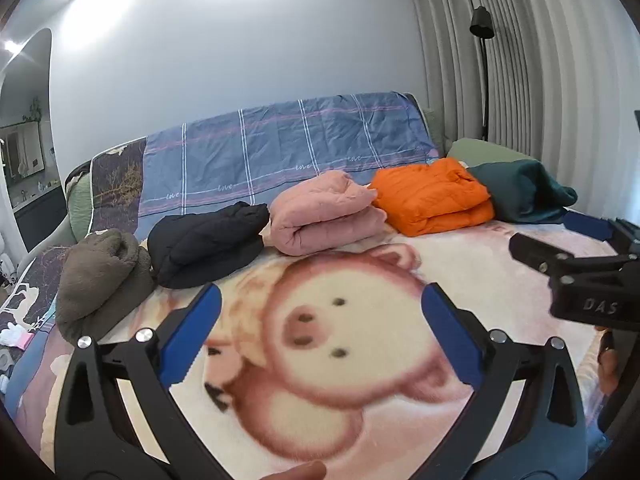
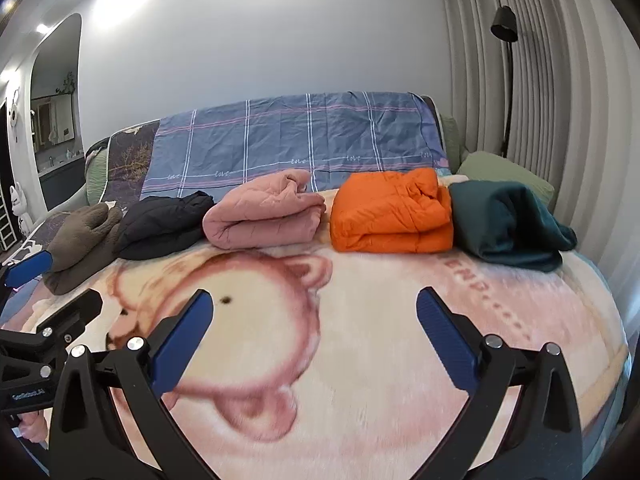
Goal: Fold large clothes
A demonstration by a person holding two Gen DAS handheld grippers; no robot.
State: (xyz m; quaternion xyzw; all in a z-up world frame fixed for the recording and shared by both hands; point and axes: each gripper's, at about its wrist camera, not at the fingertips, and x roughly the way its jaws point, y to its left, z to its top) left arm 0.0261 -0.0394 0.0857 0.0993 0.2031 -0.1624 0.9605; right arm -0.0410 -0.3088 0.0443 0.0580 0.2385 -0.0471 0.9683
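Note:
Five folded garments lie in a row at the back of the bed: a brown fleece [image 1: 100, 276], a black jacket [image 1: 208, 240], a pink quilted coat [image 1: 324, 216], an orange puffer [image 1: 432, 200] and a dark teal piece [image 1: 520, 192]. The right wrist view shows the same row, from the brown fleece [image 2: 84, 236] to the teal piece [image 2: 508, 220]. My left gripper [image 1: 320, 292] hovers open over the pig-print blanket [image 1: 460, 264], nothing between its blue pads. To its right, my right gripper [image 2: 314, 298] is also open and empty. Both are short of the clothes.
A blue plaid sheet [image 1: 280, 148] drapes the headboard behind the row. A green pillow [image 1: 480, 152] sits behind the teal piece. Grey curtains [image 1: 540, 60] and a black floor lamp [image 1: 482, 24] stand at the right. An arched mirror [image 1: 28, 140] is at the left.

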